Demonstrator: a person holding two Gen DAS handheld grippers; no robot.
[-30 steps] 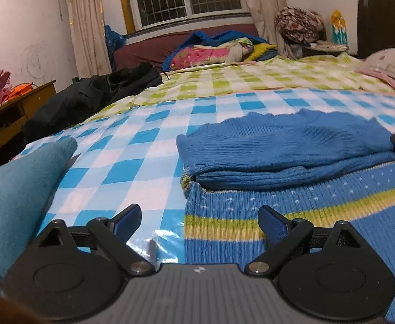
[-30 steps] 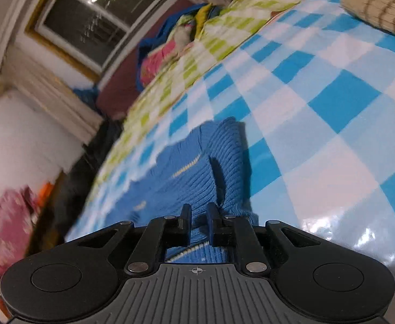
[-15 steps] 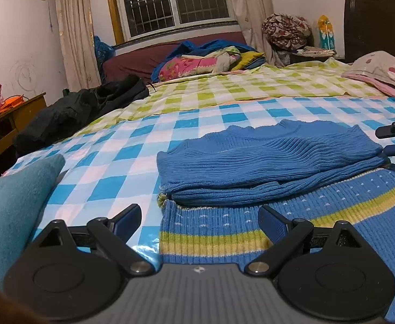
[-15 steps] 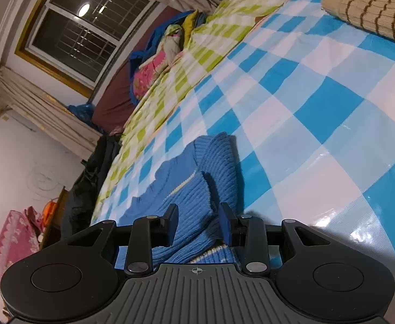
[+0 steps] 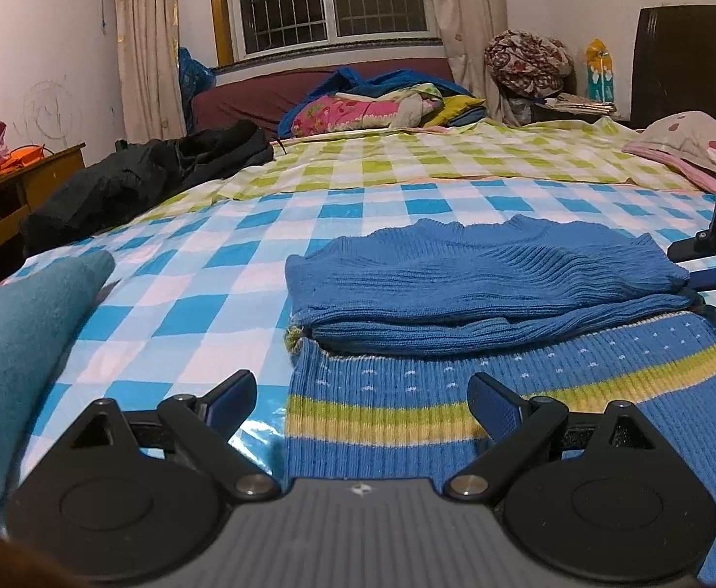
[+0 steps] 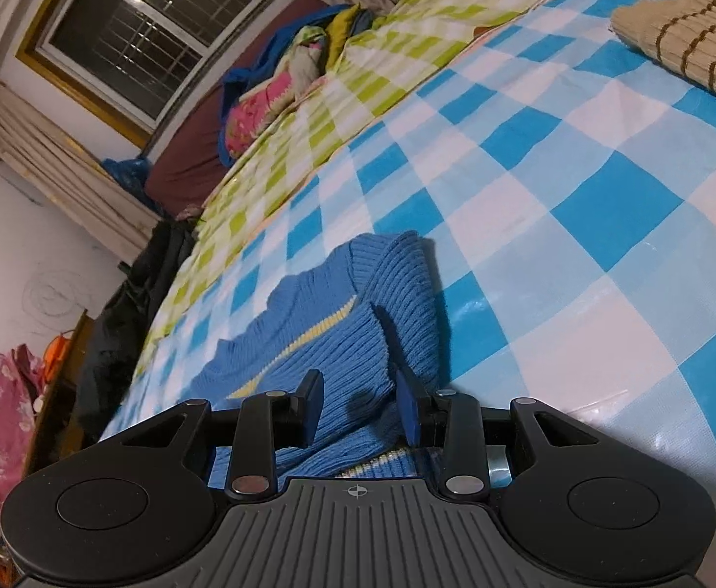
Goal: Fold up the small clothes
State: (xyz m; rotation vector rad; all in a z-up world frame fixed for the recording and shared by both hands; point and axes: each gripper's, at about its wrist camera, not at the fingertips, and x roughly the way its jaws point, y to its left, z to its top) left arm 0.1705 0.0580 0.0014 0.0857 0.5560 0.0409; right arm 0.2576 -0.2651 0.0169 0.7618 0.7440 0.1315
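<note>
- The sweater (image 5: 495, 289) lies on the blue-checked sheet (image 5: 172, 313), centre to lower right of the left wrist view, its upper part folded down over the yellow-striped hem.
- The left gripper (image 5: 363, 397) sits at the bottom of that view with its jaws spread wide; the left finger is over bare sheet, the right finger over the striped hem, and nothing is clamped.
- The right gripper (image 6: 360, 409), at the bottom centre of the right wrist view, has its jaws partly apart; a ribbed fold of the sweater (image 6: 338, 353) lies between the fingers, but the pads do not press it.
- The right gripper's tips also show at the right edge of the left wrist view, just beside the fold's corner.
- A teal cloth (image 5: 20, 343) lies at the left edge of the left wrist view.
- A tan striped knit (image 6: 691, 44) lies at the upper right of the right wrist view, well apart from the sweater.
- A black jacket (image 5: 132, 181) lies at the left of the left wrist view, on the green-checked sheet (image 5: 456, 157).
</note>
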